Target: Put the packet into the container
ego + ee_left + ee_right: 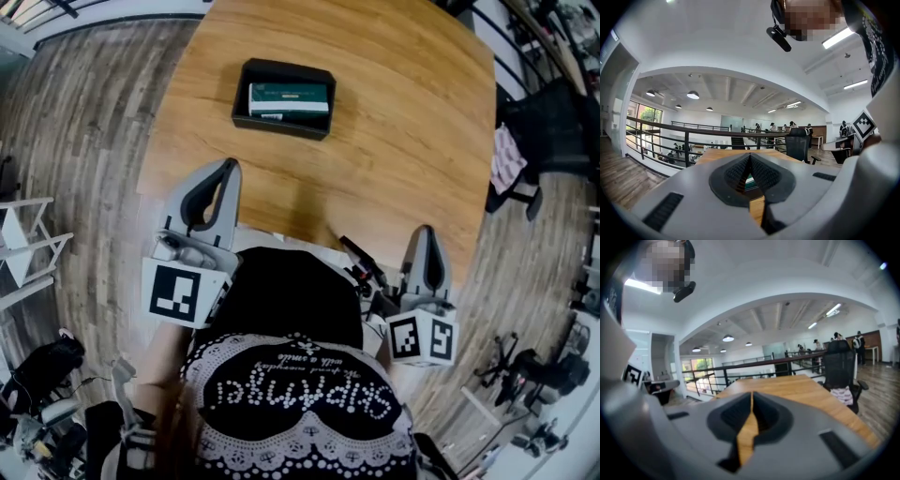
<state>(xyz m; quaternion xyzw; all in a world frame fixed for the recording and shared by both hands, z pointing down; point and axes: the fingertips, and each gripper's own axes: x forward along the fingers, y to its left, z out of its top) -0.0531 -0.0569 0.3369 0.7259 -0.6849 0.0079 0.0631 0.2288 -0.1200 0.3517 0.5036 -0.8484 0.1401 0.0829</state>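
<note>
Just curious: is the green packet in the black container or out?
In: the packet lies flat within the container, enclosed by its black walls.

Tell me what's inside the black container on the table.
A green-and-white packet lies flat inside the container and fills most of it. The container's floor beneath the packet is covered, so anything under it cannot be seen.

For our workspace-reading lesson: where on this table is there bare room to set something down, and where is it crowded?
Bare: the table right of the container to its edge, and between the container and the left gripper and right gripper. Crowded: only the container, with the packet inside.
</note>
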